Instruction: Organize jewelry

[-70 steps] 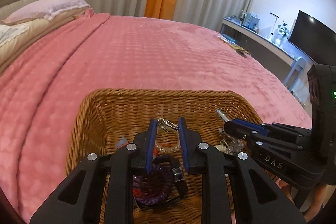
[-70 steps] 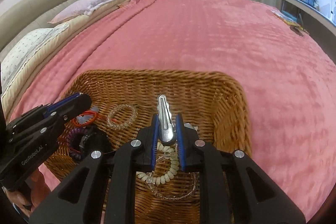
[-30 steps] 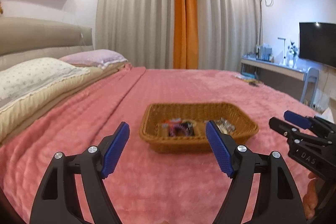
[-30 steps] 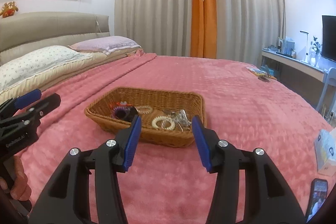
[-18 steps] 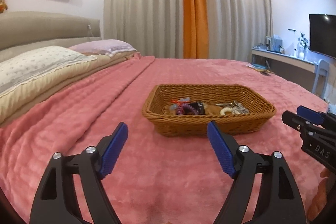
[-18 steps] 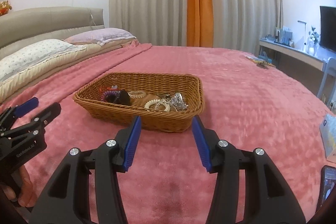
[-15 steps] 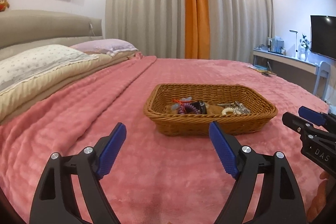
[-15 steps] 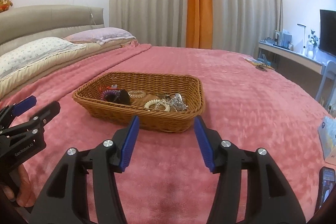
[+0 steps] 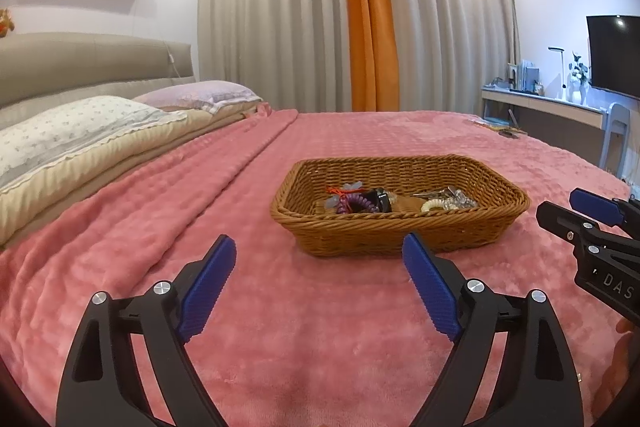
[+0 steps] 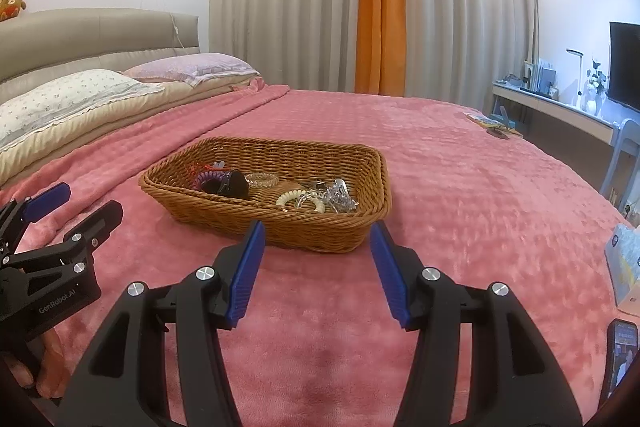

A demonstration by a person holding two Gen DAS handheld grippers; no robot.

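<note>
Hovering over the pink bed point(image 9: 320, 347), the left gripper point(image 9: 318, 269) and right gripper point(image 10: 316, 263) gape wide, both empty. Jewelry point(image 10: 316, 199) lies in the basket point(image 9: 400, 239) just beyond the fingertips. Tangled pieces might snag together if one gets lifted.

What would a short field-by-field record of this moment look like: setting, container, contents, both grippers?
setting: bed covered by a pink plush blanket
container: brown woven wicker basket, resting on the blanket
contents: purple coiled hair tie, clear beaded bracelet, cream coiled bracelet, silver metal hair clips, other items too small to name
left gripper: open, empty, short of the basket
right gripper: open, empty, short of the basket
items outside the basket: none of the jewelry visible
</note>
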